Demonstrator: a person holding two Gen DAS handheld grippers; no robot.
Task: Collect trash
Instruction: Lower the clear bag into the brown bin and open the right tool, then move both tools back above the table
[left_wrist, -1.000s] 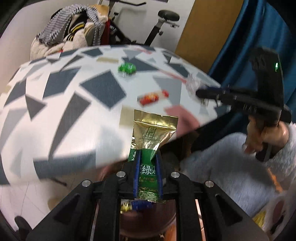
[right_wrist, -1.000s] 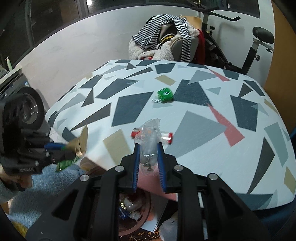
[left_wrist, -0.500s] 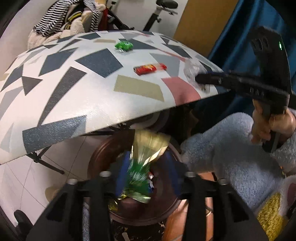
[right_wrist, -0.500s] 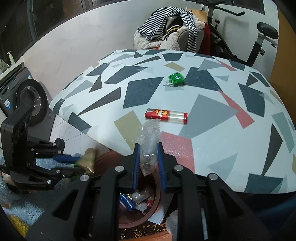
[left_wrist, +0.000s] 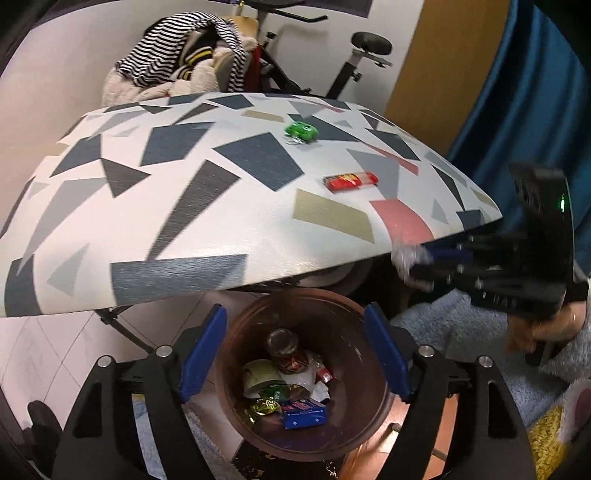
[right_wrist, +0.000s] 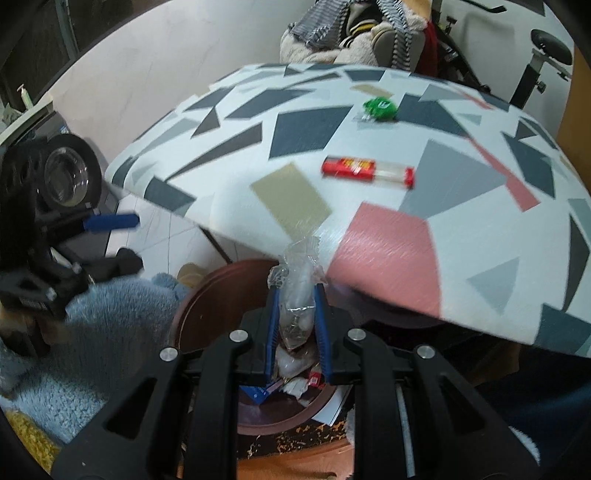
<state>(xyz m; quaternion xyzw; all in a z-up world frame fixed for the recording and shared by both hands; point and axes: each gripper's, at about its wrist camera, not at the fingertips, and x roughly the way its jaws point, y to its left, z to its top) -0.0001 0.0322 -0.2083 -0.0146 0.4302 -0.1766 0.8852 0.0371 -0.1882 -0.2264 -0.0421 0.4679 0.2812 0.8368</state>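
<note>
My left gripper (left_wrist: 295, 350) is open and empty above a brown round bin (left_wrist: 369, 424) that holds several pieces of trash, among them the green and gold packet (left_wrist: 271, 397). My right gripper (right_wrist: 295, 321) is shut on a crumpled clear plastic wrapper (right_wrist: 297, 291) and holds it over the bin's rim (right_wrist: 192, 299). In the left wrist view the right gripper (left_wrist: 413, 258) sits at the table edge, right of the bin. A red tube (left_wrist: 350, 181) and a green toy (left_wrist: 301, 131) lie on the patterned table (left_wrist: 184, 221).
The bin stands on the floor under the table's front edge. A blue fluffy rug (right_wrist: 110, 325) lies beside it. A chair piled with clothes (left_wrist: 184, 74) and an exercise bike (left_wrist: 354, 62) stand behind the table. A blue curtain (left_wrist: 535, 92) hangs at right.
My left gripper dropped below the table edge, opened and let the green and gold packet fall into the bin. My right gripper moved down to the bin with the plastic wrapper.
</note>
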